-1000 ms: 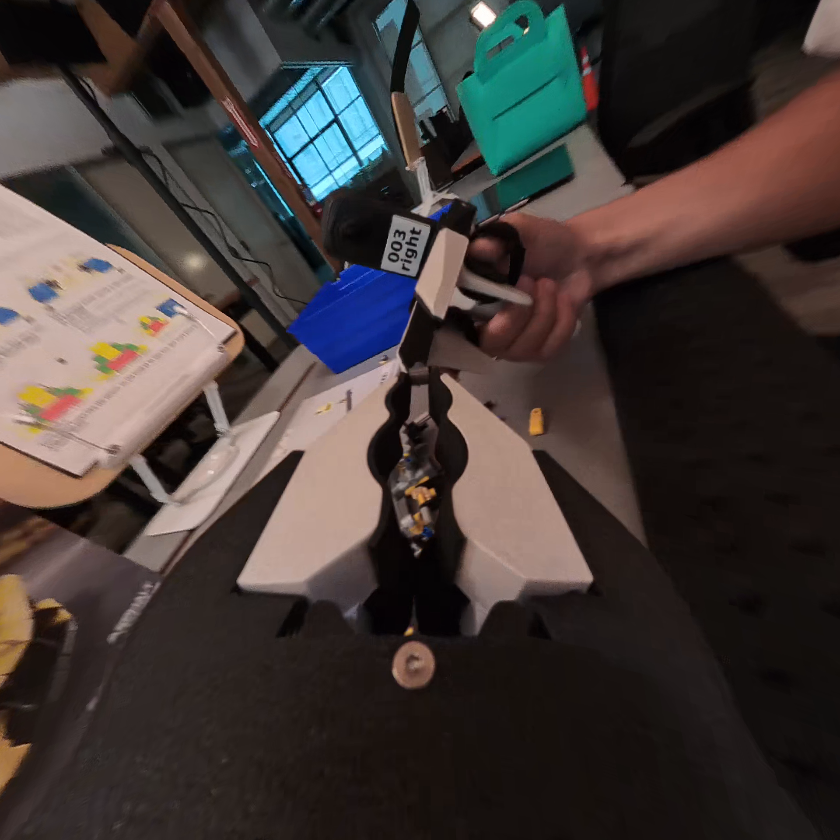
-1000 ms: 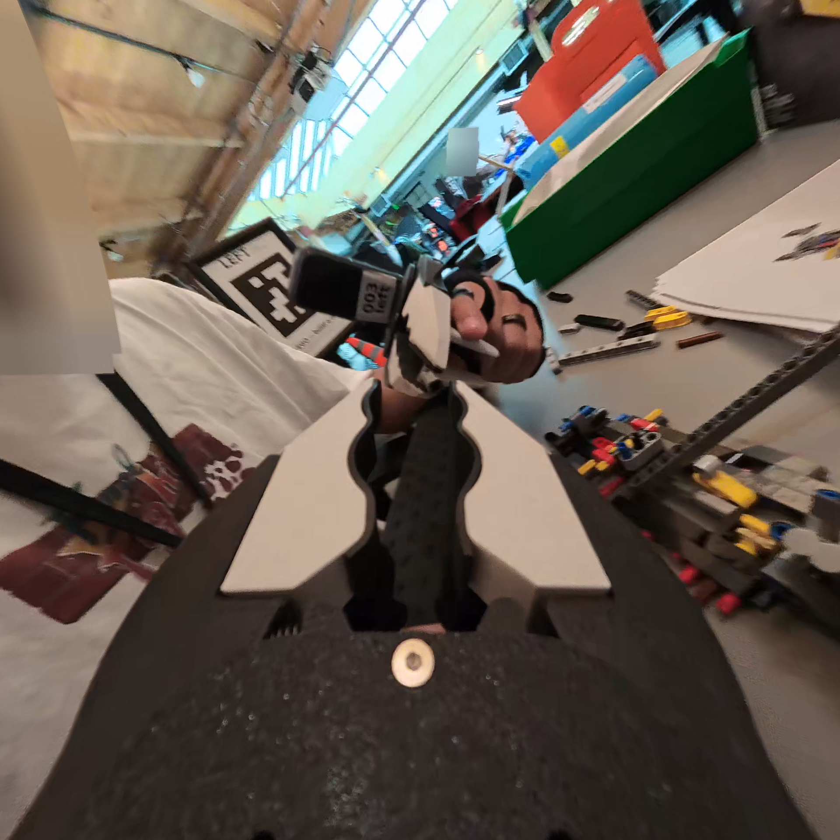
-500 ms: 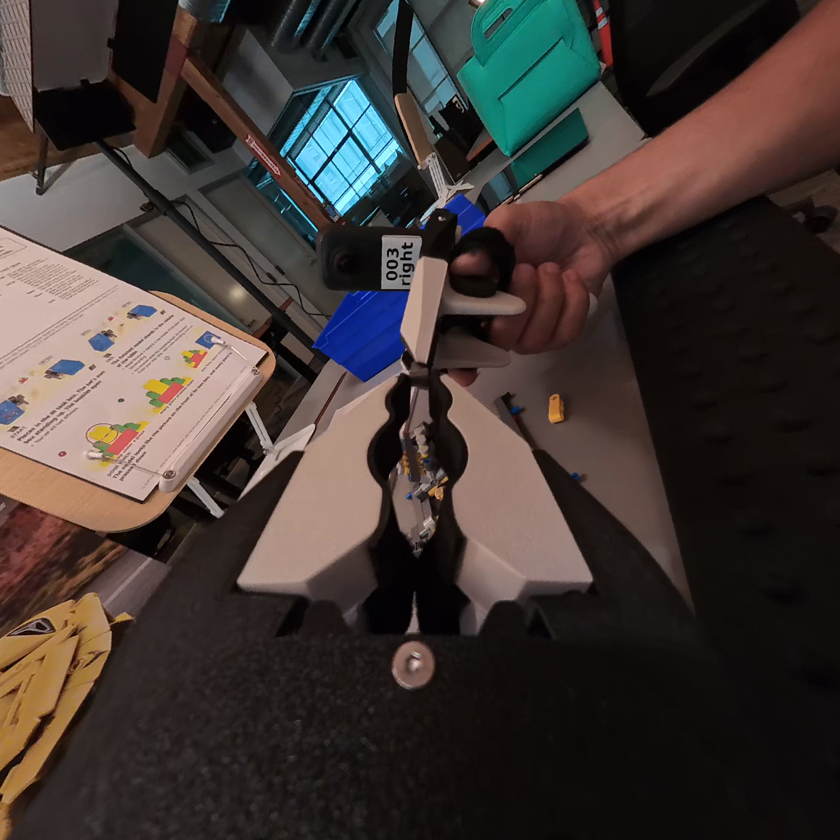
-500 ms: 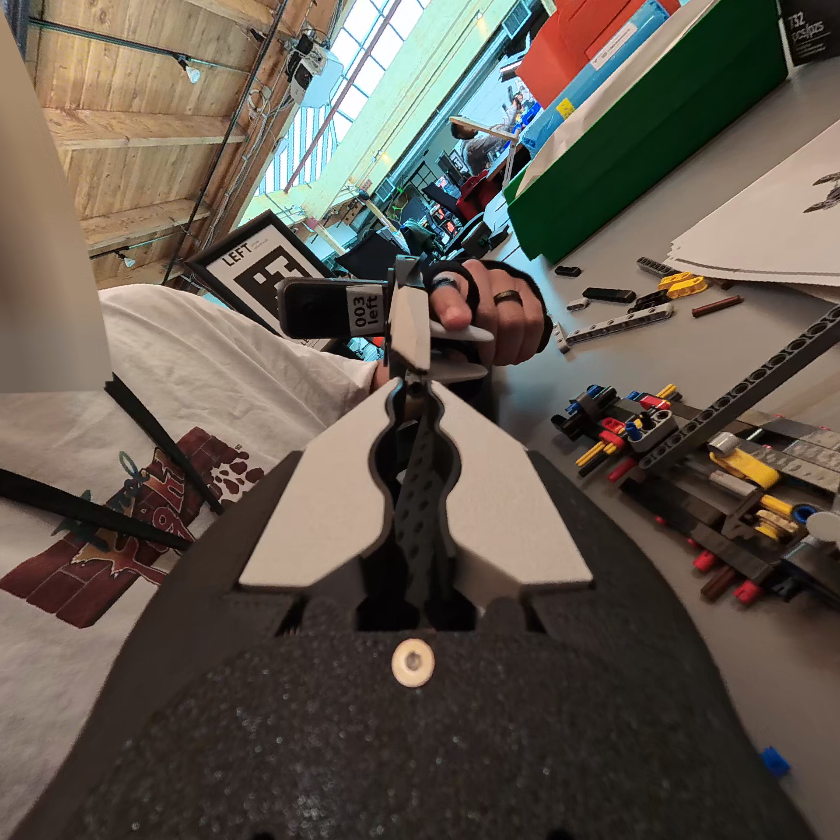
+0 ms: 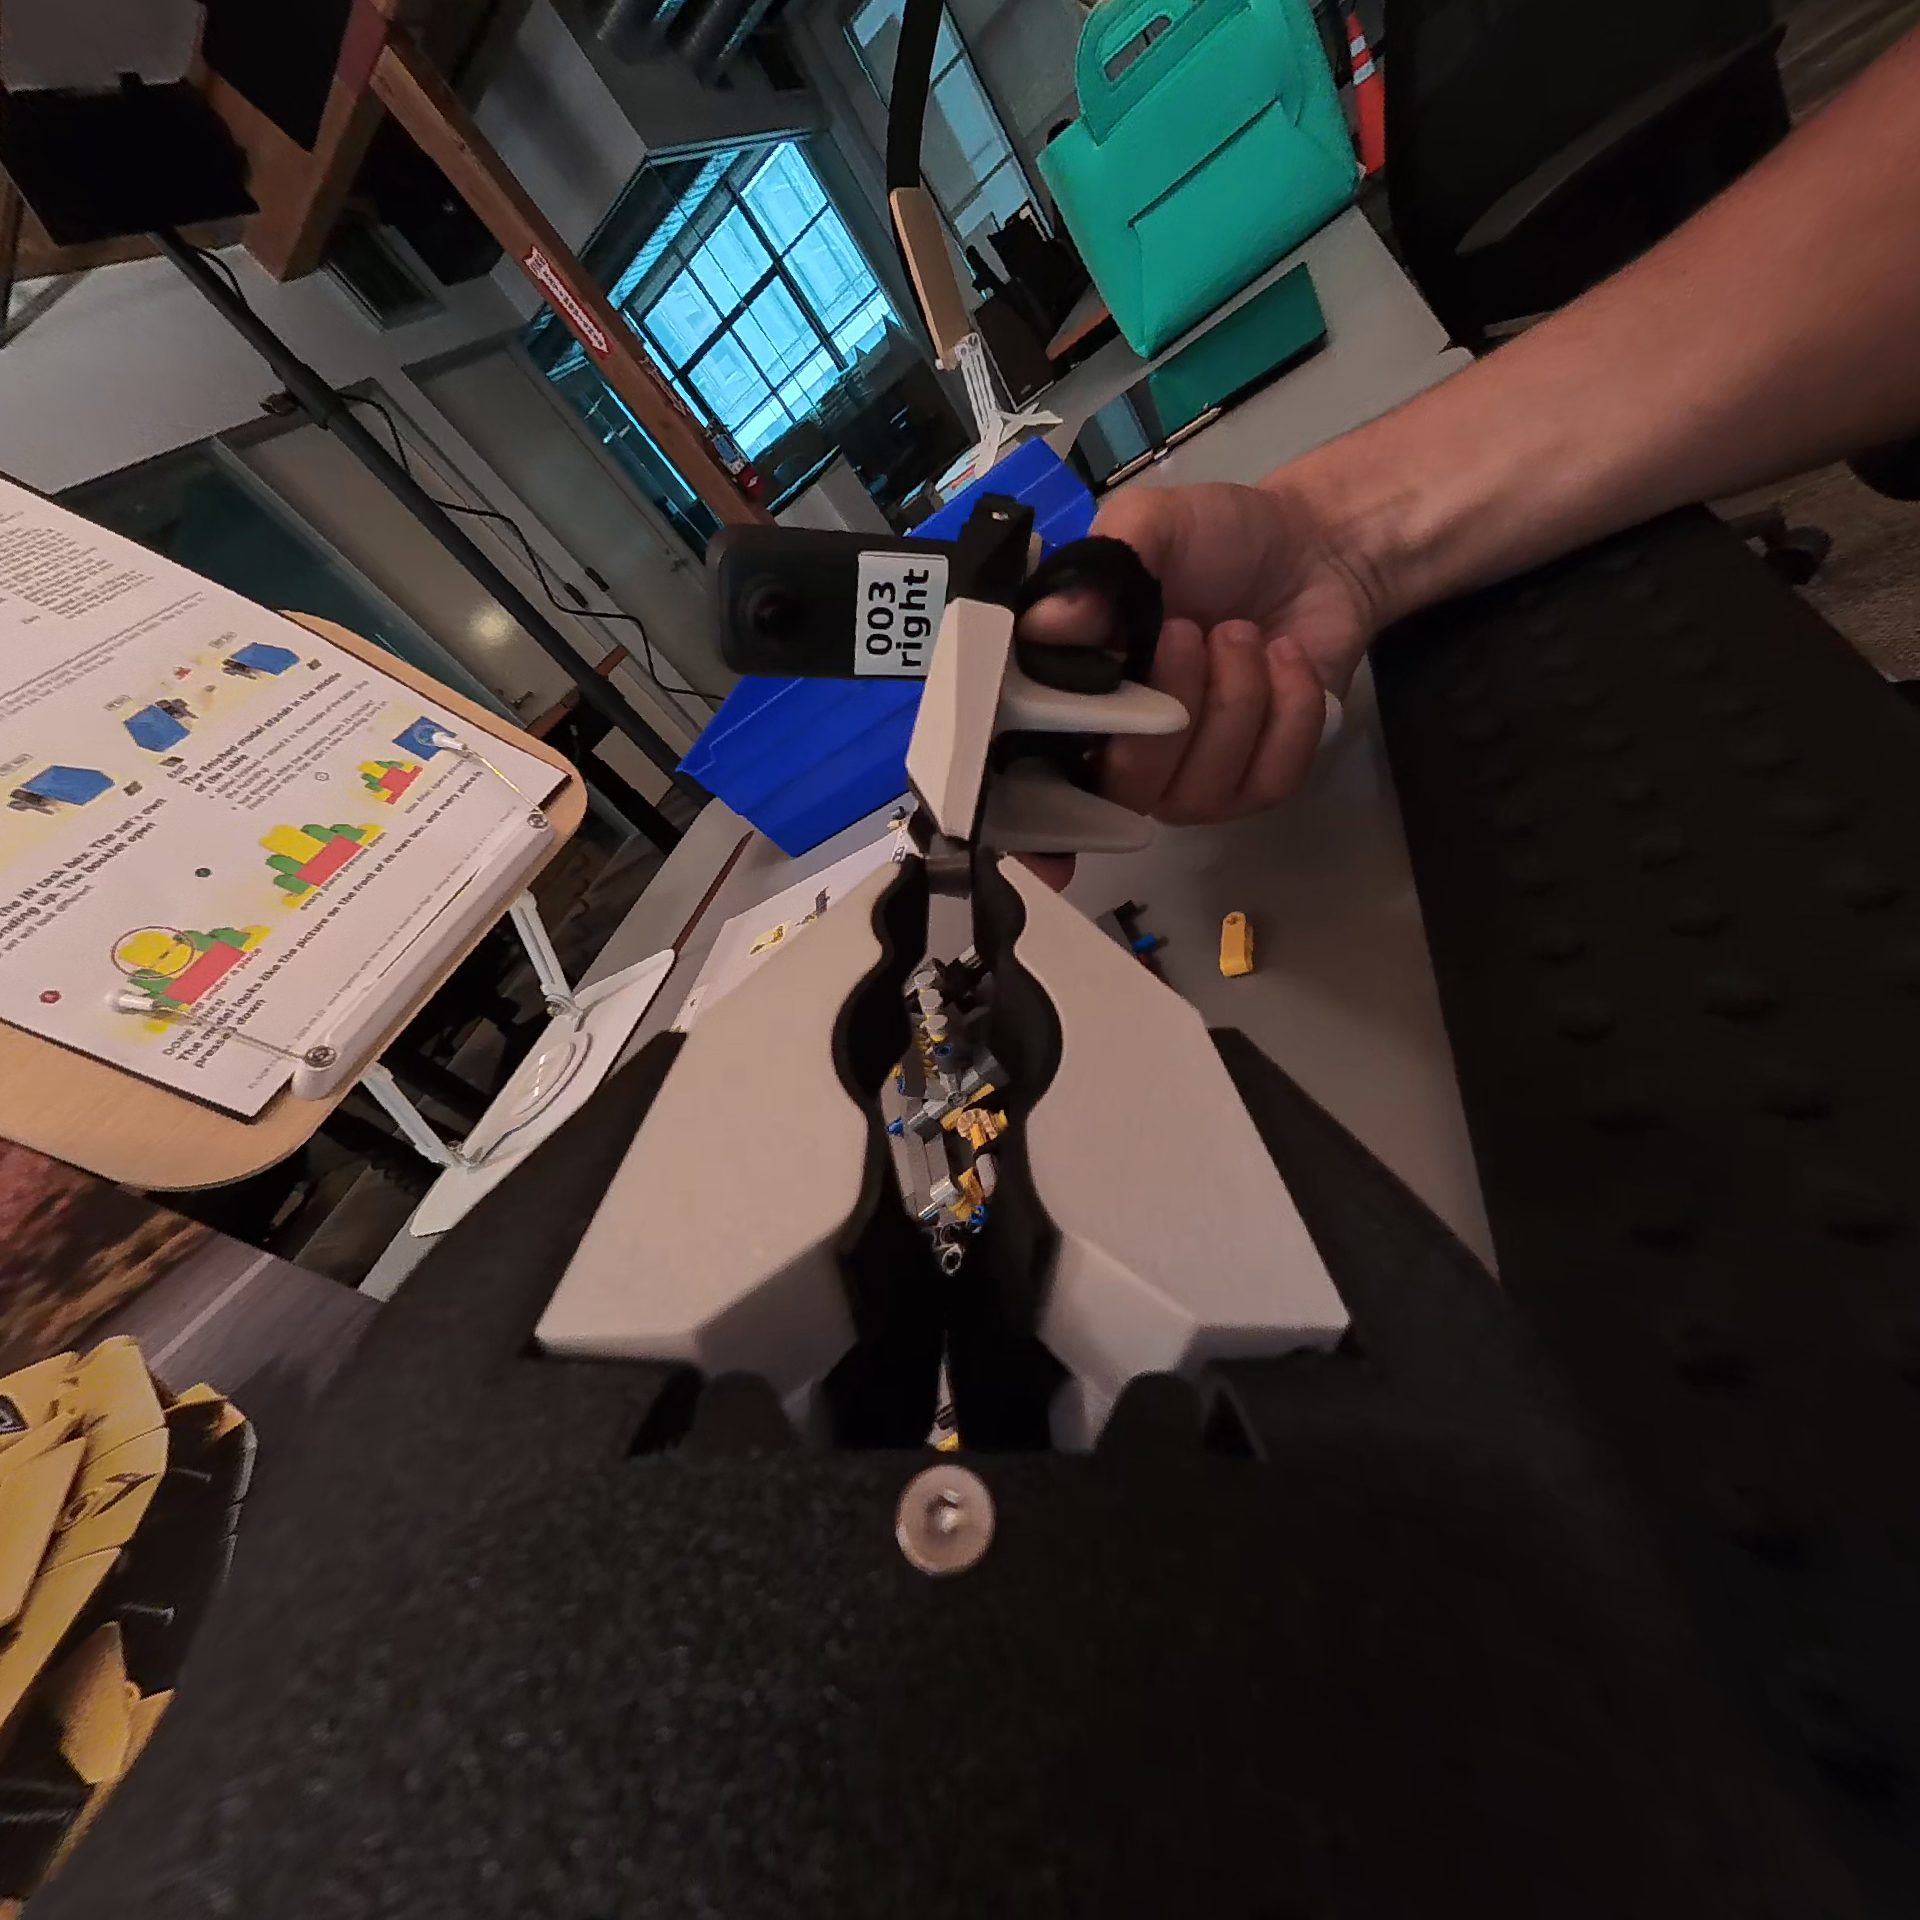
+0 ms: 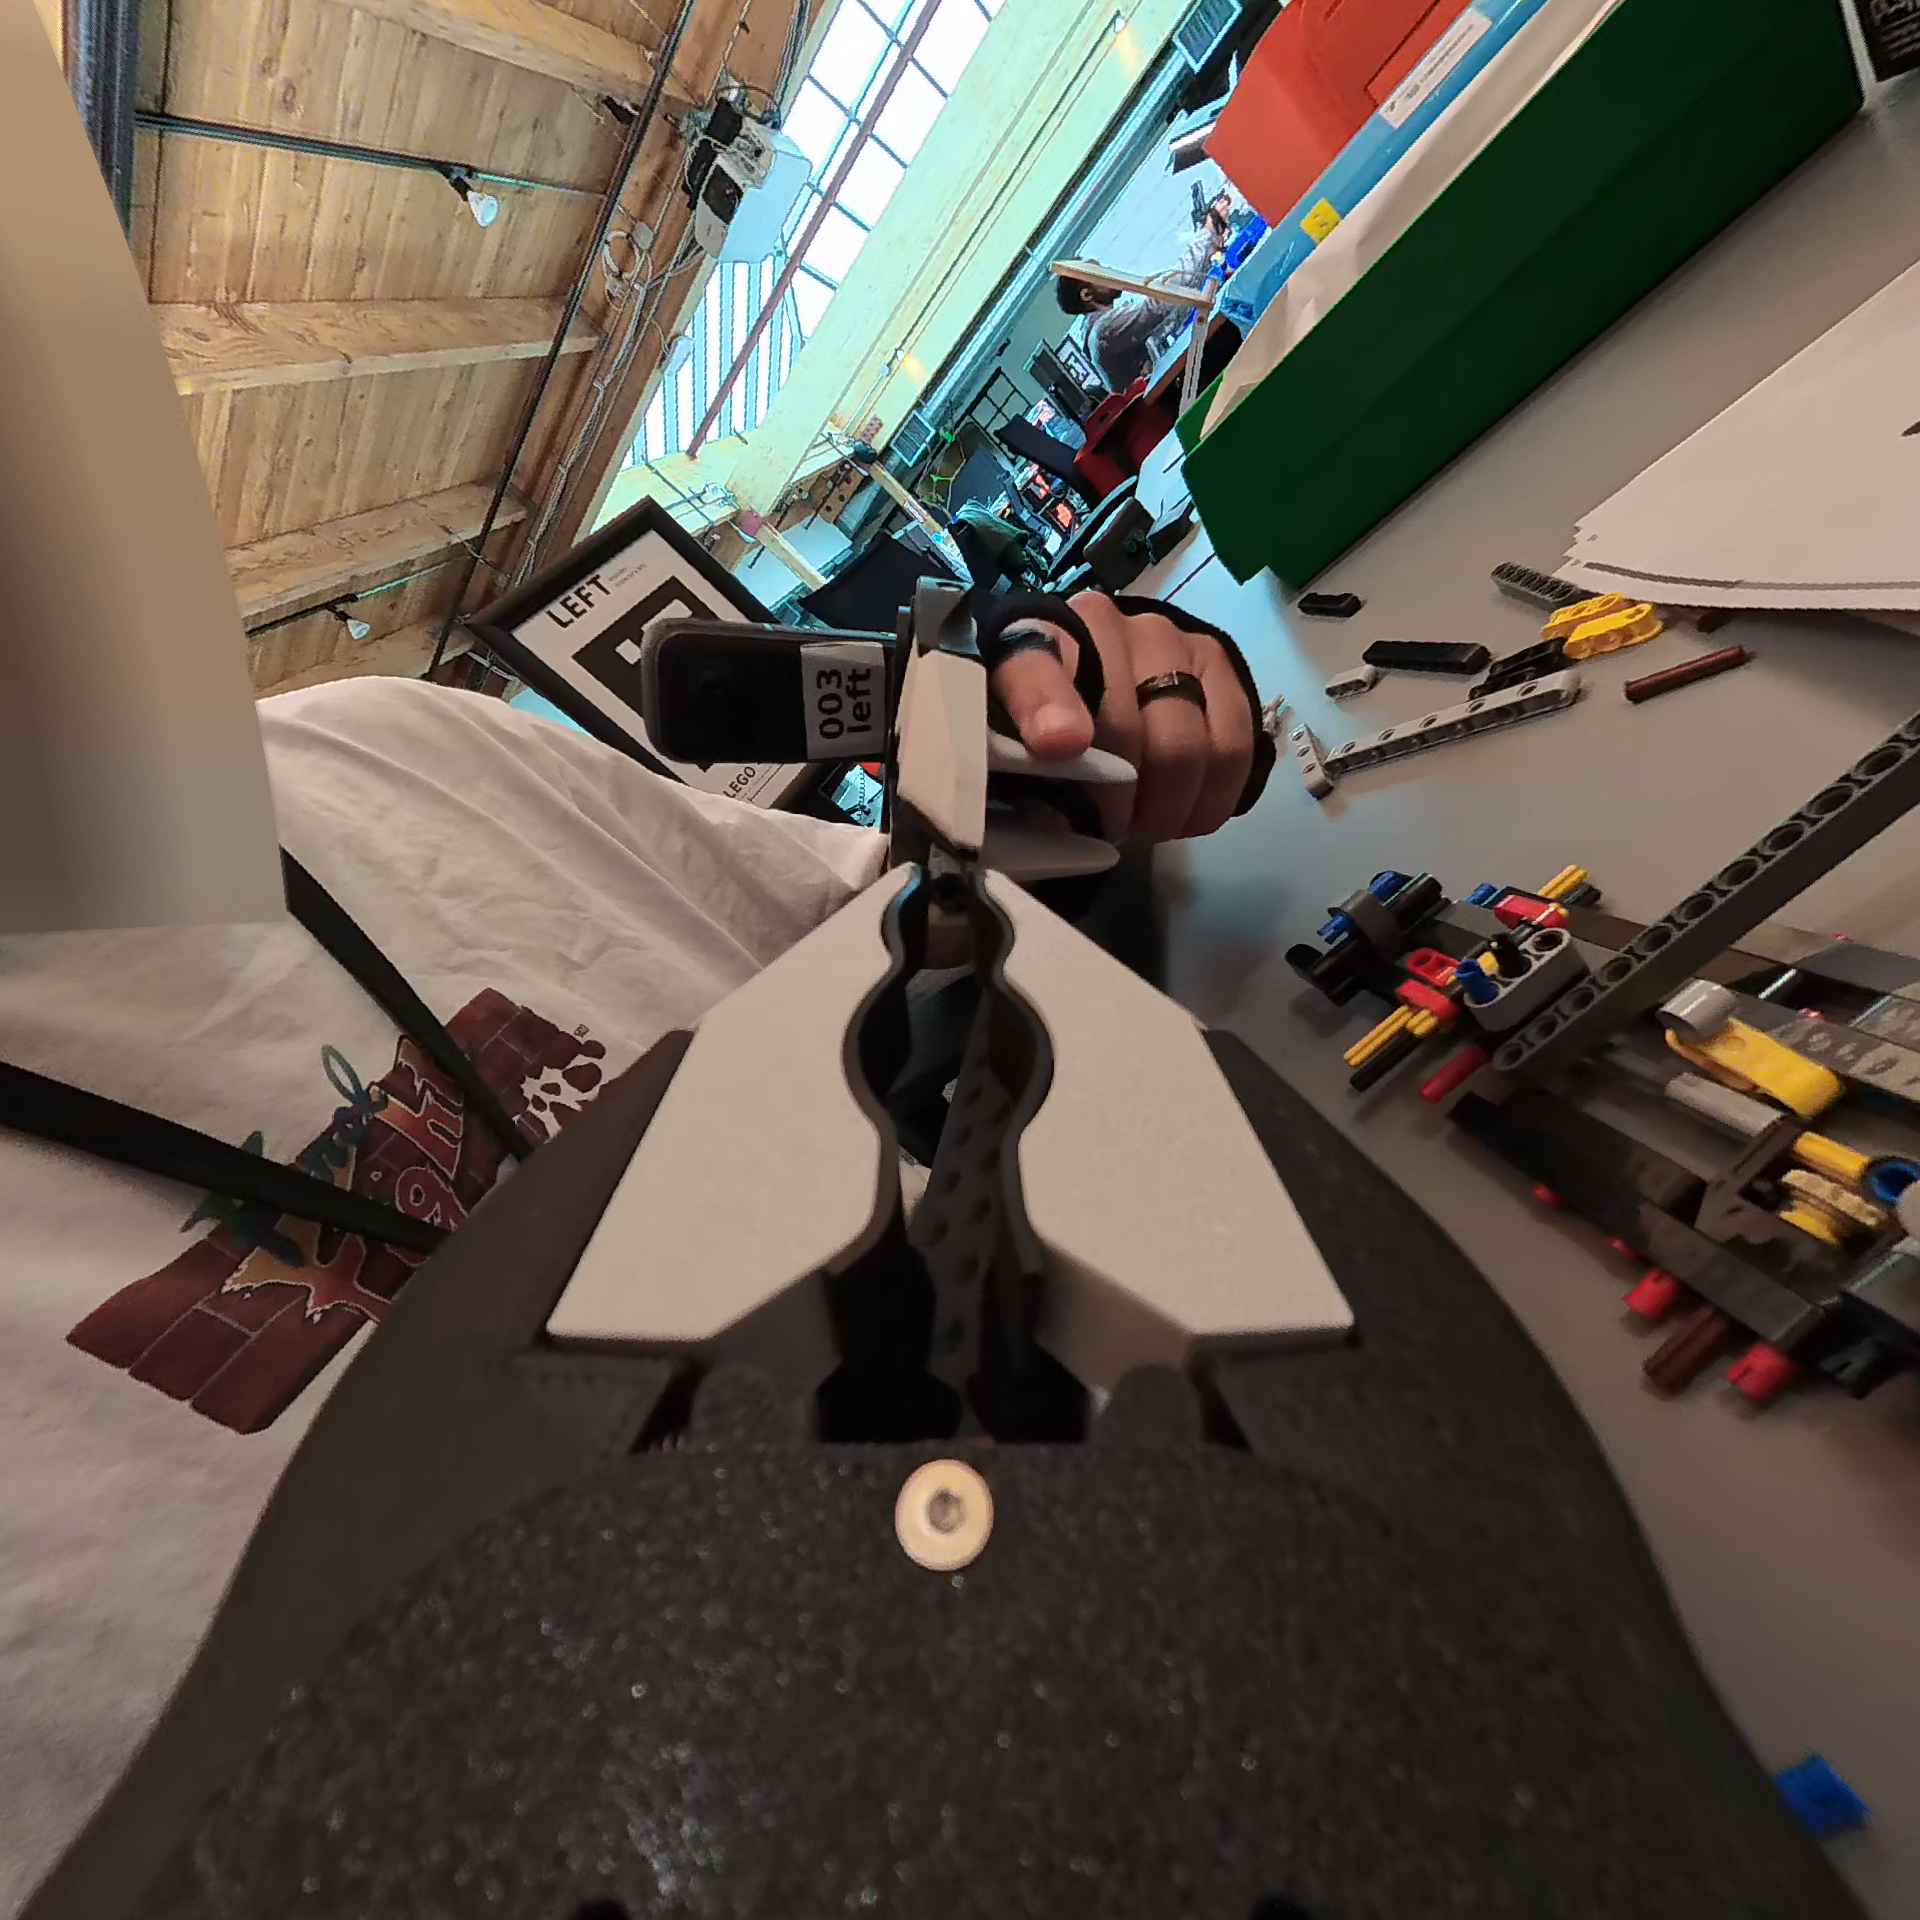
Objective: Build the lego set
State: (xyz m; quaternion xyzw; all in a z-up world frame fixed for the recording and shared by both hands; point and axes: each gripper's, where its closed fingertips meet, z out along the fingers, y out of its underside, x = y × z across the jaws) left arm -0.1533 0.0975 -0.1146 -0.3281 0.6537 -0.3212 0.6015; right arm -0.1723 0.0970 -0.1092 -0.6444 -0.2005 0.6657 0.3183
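Both grippers meet tip to tip at frame centre. Left gripper (image 5: 951,883) is narrow, pinching a small tan pin (image 6: 943,920); right gripper (image 6: 940,883) is narrow too, w/ the dark holed beam (image 6: 961,1174) between its fingers. Line up pin w/ hole, push straight, no twist. The half-built model (image 6: 1621,1049) lies at right.

A half-built lego model (image 6: 1621,1049) of black beams with yellow, red and blue pins lies on the grey table (image 6: 1351,852), loose grey and black beams (image 6: 1444,722) beside it.
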